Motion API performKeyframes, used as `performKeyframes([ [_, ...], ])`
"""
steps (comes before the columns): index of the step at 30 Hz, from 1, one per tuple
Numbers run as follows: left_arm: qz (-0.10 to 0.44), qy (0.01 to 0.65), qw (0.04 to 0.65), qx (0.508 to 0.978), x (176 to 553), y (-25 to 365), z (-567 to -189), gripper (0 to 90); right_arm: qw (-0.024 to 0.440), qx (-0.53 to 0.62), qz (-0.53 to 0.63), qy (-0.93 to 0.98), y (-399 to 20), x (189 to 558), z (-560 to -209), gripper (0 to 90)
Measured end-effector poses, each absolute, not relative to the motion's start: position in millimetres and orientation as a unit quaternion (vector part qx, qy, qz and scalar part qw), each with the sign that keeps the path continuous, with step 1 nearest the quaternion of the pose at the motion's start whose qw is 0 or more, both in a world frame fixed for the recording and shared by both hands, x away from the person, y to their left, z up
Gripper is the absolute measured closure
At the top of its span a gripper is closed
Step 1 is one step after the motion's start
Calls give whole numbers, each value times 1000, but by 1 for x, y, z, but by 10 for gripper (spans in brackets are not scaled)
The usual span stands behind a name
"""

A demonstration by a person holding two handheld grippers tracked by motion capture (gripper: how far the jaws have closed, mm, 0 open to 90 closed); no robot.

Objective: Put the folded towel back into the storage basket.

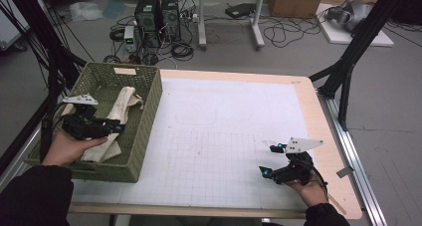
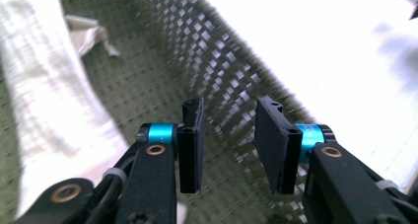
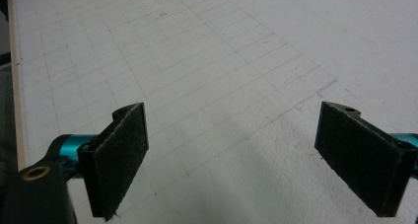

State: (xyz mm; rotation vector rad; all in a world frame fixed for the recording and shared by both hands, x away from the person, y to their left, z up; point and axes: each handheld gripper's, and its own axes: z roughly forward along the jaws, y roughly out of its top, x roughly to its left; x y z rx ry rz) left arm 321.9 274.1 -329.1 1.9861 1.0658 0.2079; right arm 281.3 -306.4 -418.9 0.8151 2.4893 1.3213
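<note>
A green plastic basket (image 1: pixel 150 117) stands on the left part of the table with a rolled off-white cloth (image 1: pixel 122 102) lying in it. My left gripper (image 1: pixel 118 128) hovers inside the basket beside the cloth's near end, jaws apart. In the left gripper view the left gripper (image 2: pixel 229 113) is open with nothing between its pads; the cloth (image 2: pixel 54 100) lies to the left and the basket's mesh wall (image 2: pixel 217 71) is just ahead. My right gripper (image 1: pixel 267 160) rests near the table's front right, wide open, and the right gripper (image 3: pixel 231 135) has empty jaws over the white gridded mat (image 3: pixel 197 61).
The white gridded mat (image 1: pixel 224 131) covers most of the wooden table. A black stand leg (image 1: pixel 348 71) rises at the far right corner, another black frame (image 1: pixel 45 52) at the left. Computers (image 1: pixel 157 14) and cables lie on the floor beyond.
</note>
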Motion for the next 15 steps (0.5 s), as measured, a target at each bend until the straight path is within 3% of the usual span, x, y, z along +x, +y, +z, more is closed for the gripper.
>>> performKeyframes([
  [15,100,399,493,767,301,242,-326,461,113,273,457,839,-307,278,-415,118],
])
